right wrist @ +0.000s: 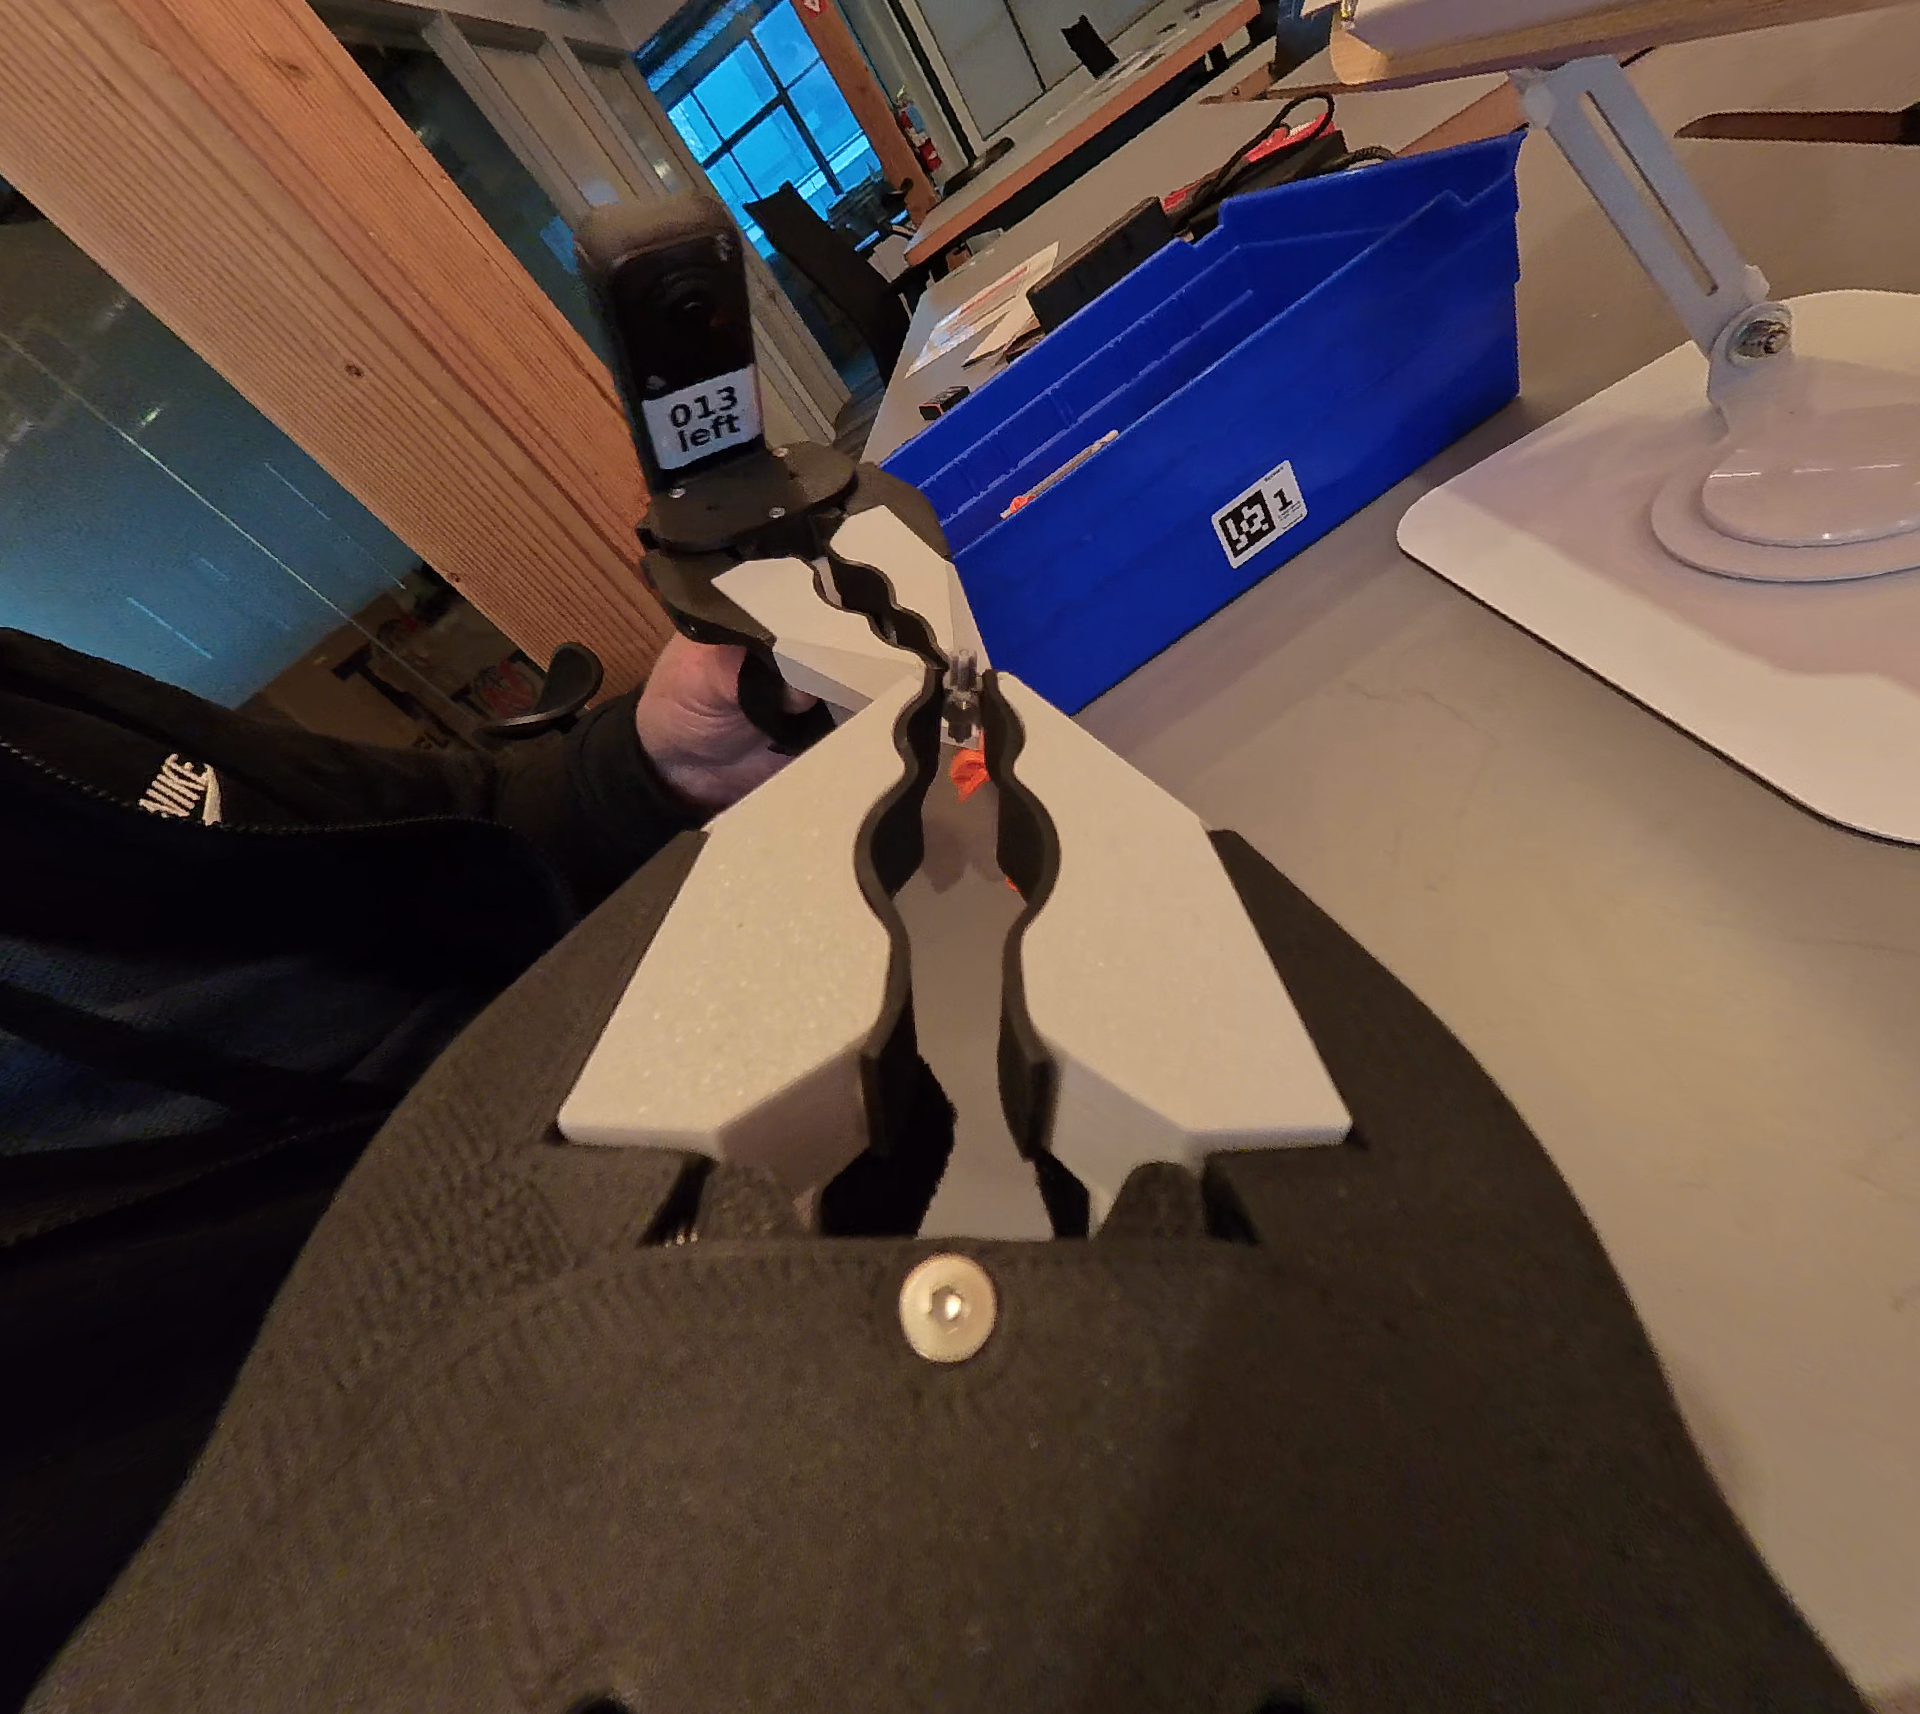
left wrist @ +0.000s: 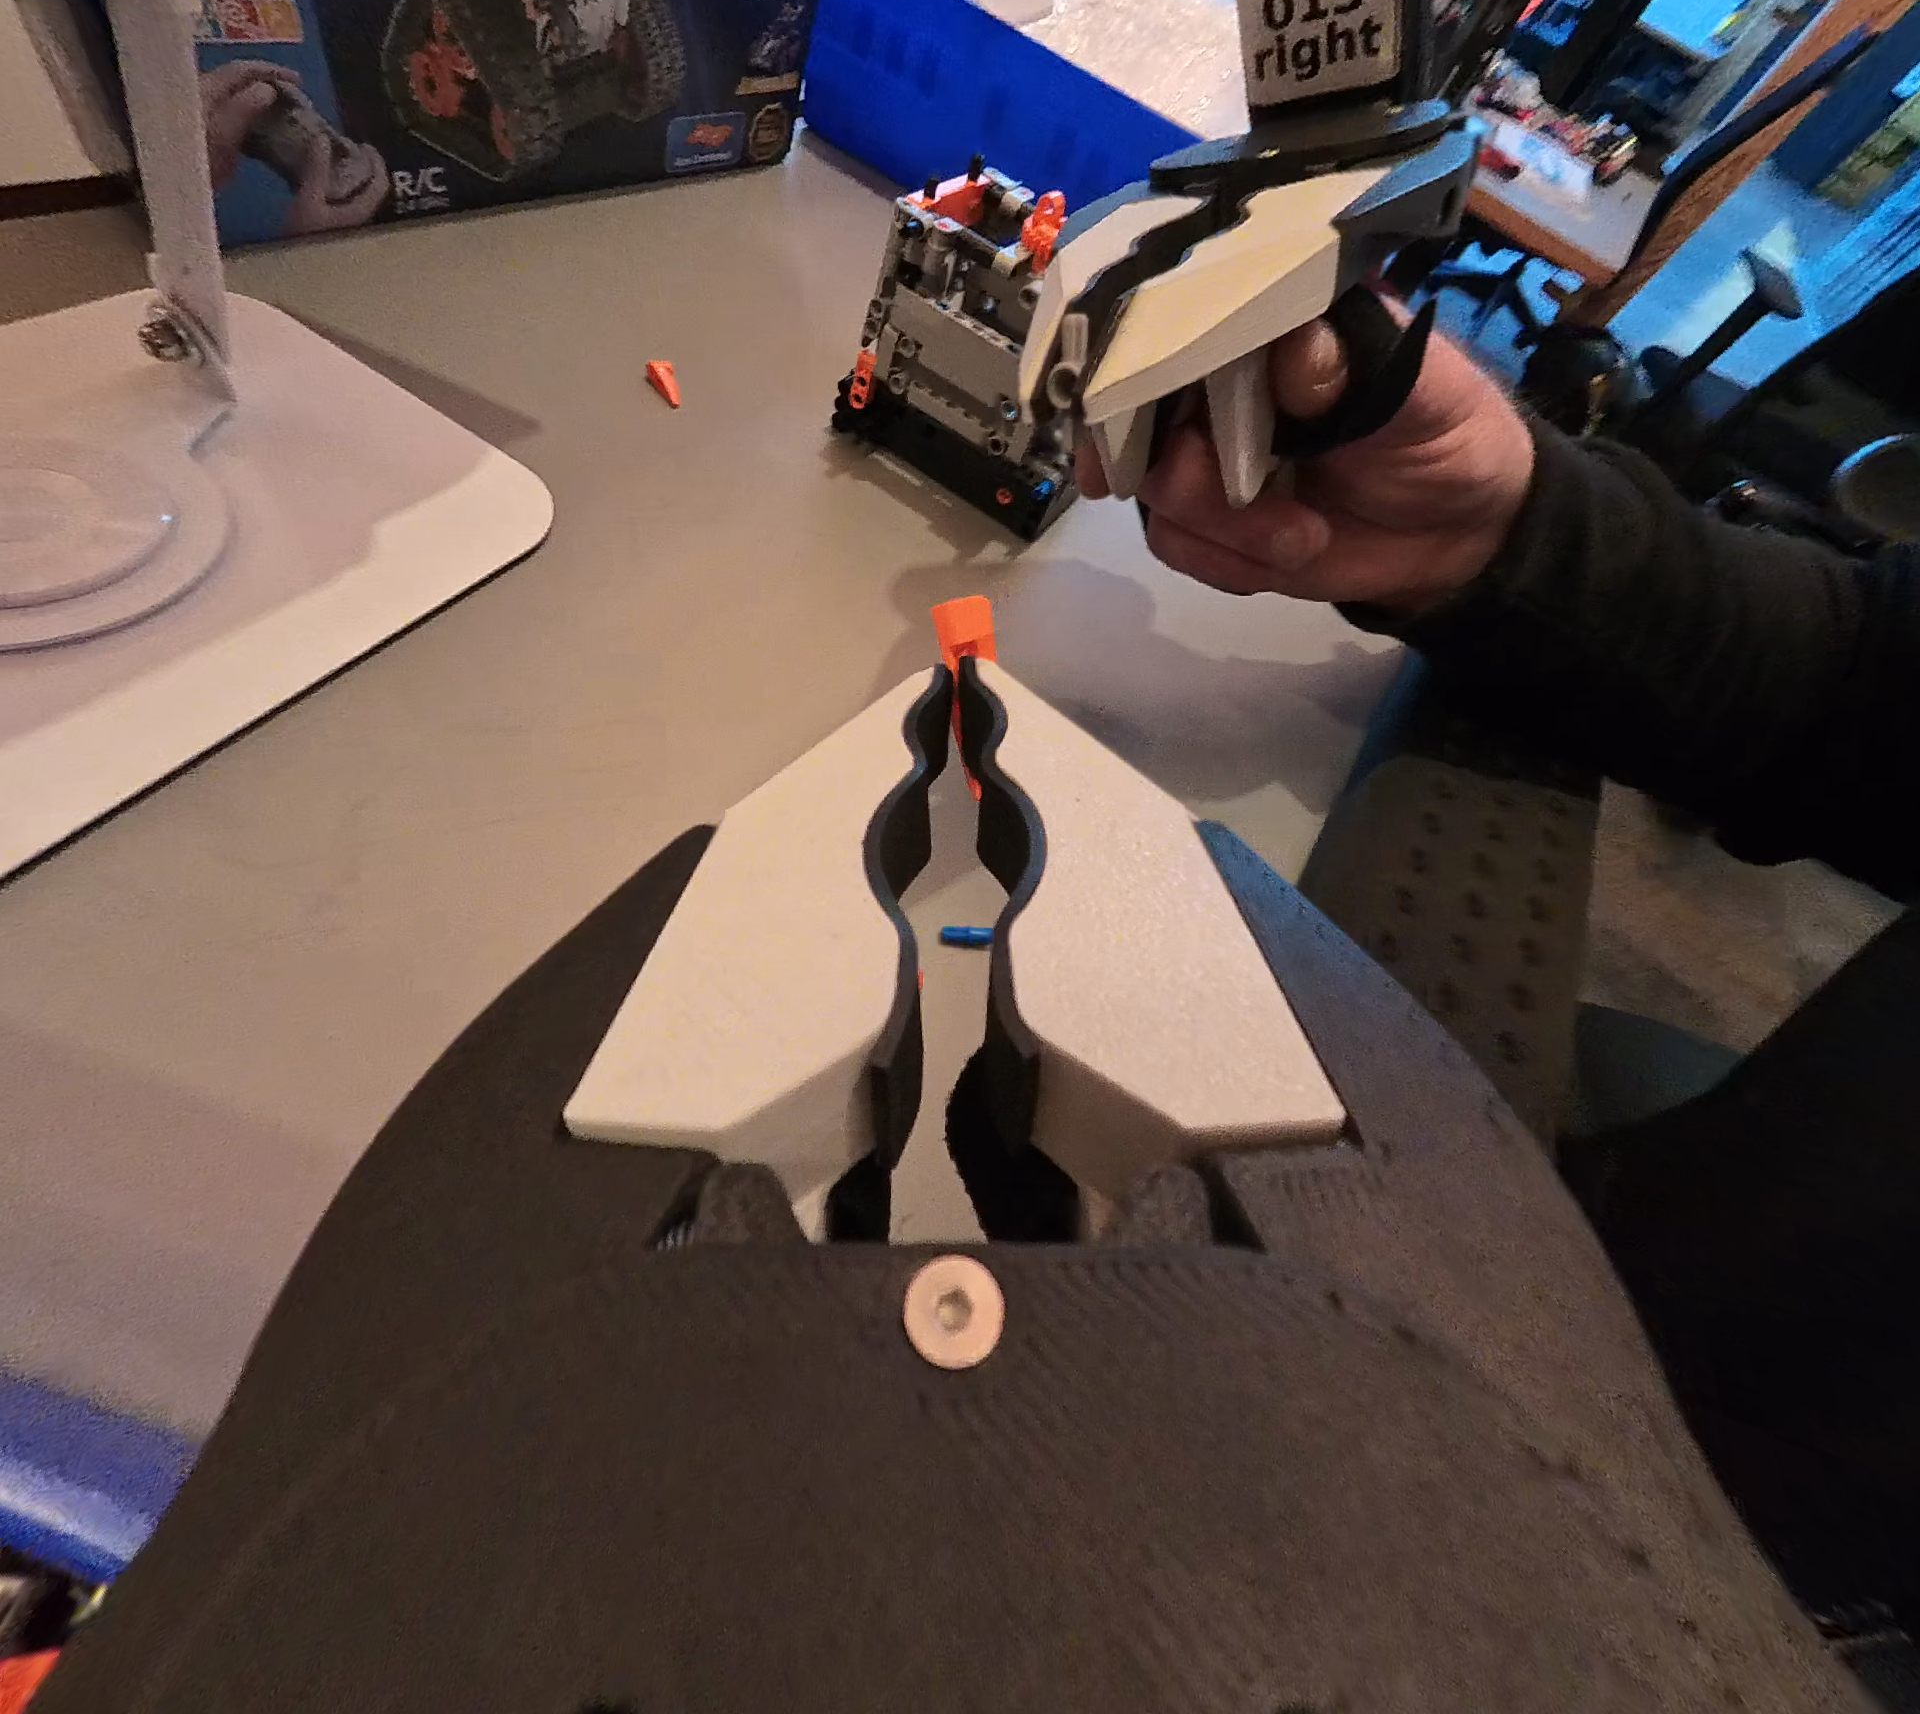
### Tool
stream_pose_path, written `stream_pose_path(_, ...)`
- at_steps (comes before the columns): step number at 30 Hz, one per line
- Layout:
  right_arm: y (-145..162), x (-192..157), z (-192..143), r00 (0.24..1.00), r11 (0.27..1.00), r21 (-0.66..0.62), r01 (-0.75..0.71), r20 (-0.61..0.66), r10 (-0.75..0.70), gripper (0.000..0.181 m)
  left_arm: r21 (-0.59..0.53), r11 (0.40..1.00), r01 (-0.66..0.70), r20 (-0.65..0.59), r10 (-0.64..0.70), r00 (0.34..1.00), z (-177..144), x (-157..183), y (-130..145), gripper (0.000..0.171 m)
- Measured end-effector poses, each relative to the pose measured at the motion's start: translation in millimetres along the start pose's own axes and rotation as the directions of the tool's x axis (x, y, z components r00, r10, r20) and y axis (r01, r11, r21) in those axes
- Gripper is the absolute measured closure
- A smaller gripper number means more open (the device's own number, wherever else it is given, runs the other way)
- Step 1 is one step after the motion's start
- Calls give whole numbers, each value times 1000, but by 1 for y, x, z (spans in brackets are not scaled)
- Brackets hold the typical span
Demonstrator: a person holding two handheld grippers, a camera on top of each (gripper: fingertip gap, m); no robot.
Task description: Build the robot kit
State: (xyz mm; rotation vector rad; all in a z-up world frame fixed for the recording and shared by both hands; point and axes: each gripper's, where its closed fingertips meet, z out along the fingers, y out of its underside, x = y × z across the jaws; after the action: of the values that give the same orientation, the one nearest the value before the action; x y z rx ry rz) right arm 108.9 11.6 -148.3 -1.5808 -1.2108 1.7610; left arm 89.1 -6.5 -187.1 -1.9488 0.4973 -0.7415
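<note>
The left tool (left wrist: 958, 677) has its tips pinched on an orange brick piece (left wrist: 961, 630), which sticks up past them above the grey worktop (left wrist: 644, 625); a small blue pin (left wrist: 964, 935) lies on the worktop below, seen through the gap between the fingers. The right tool (right wrist: 961, 693) is likewise closed at its tips on a small grey connector piece (right wrist: 961, 688) — in the left wrist view it hangs in the air just beside a part-built grey, black and orange brick model (left wrist: 961, 334) standing on the worktop; whether it touches the model cannot be told. A person's hand (left wrist: 1340, 469) in a dark sleeve grips its handle. A loose orange wedge piece (left wrist: 663, 382) lies on the worktop, left of the model and well apart from both tools; behind the model stand a blue bin (right wrist: 1247, 438) and a printed toy box (left wrist: 499, 33); a white stand (right wrist: 1662, 521) with a flat base rests at the side.
</note>
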Motion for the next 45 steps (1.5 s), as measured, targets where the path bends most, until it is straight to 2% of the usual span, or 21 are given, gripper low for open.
stream_pose_path(8,4,3,2,1000,1000,-15,3,-15,-3,177,-104,993,-56,110,67,992,5,-6,8,171)
stream_pose_path(10,4,4,2,1000,1000,-17,4,-16,-4,177,-210,978,-21,93,41,995,13,-9,28,171)
stream_pose_path(12,5,4,3,1000,1000,-20,6,-17,-6,177,-263,965,-16,142,55,988,20,-23,42,171)
stream_pose_path(14,5,4,3,1000,1000,-22,6,-18,-6,177,-386,922,-9,179,84,980,25,-36,66,171)
stream_pose_path(16,6,4,3,1000,1000,-25,5,-18,-5,177,-420,907,-6,198,98,975,27,-42,76,171)
stream_pose_path(18,7,5,4,1000,1000,-28,3,-18,-4,177,-462,887,17,196,84,977,27,-41,85,165)
stream_pose_path(23,10,6,5,1000,999,-41,3,-23,-4,177,-466,884,-44,181,144,973,20,-31,80,153)
stream_pose_path(28,11,6,6,1000,999,-47,7,-24,-8,177,-601,788,-136,121,257,959,4,-17,104,154)
stream_pose_path(33,14,7,8,1000,998,-56,9,-29,-11,177,-603,777,-179,122,312,942,11,-15,113,158)
stream_pose_path(37,14,8,7,1000,998,-57,7,-30,-9,177,-591,780,-205,142,351,925,14,-17,111,169)
stream_pose_path(45,15,9,8,999,998,-60,7,-33,-9,177,-524,819,-235,183,378,908,15,-21,100,171)
